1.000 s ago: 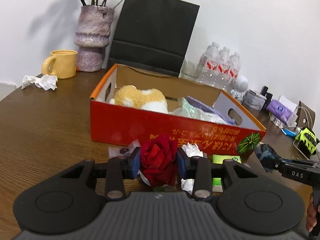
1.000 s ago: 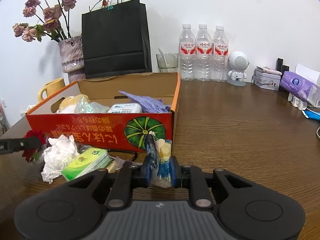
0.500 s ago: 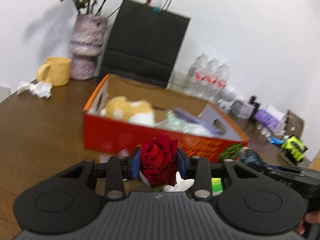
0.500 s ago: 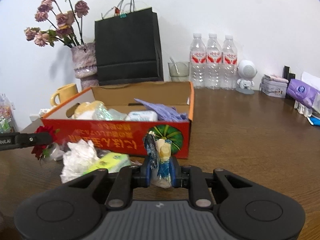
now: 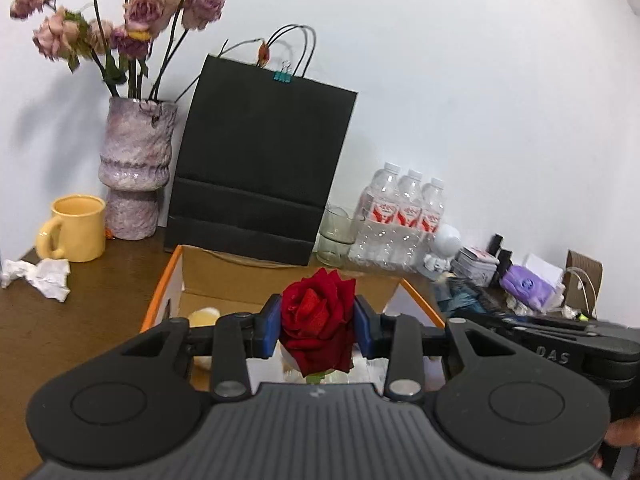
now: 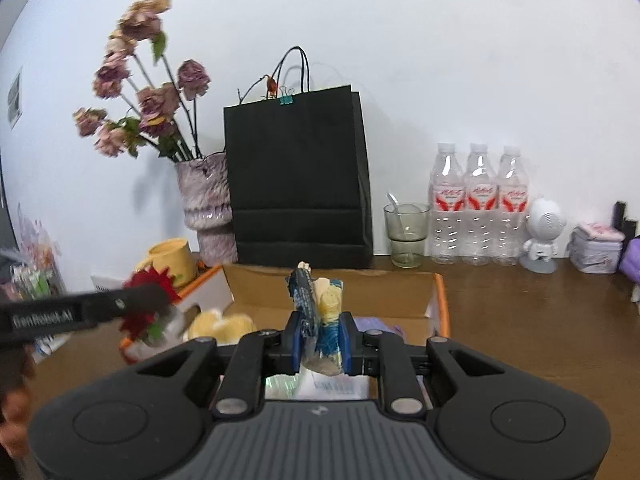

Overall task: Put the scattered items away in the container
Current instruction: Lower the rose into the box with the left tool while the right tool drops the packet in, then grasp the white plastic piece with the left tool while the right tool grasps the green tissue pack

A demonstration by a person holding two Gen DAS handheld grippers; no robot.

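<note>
The left gripper (image 5: 318,330) is dull black plastic with blue pads, and it squeezes a soft red rose (image 5: 316,320) with velvety petals. The right gripper (image 6: 320,340) is the same plastic and pinches a crinkly, shiny wrapper (image 6: 320,312). Just past both is a cardboard box (image 6: 332,292), brown and plain inside. Behind it stand a matt black paper bag (image 5: 260,160), a bumpy glazed vase (image 5: 136,168), and clear plastic bottles (image 6: 476,204) on the smooth brown wooden table (image 6: 540,320).

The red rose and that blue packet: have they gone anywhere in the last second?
Both rose up from the table and now hang over the open box. The left gripper stays clamped on the red rose, the right gripper on the blue and yellow packet. Nothing was let go; the box has not moved.
</note>
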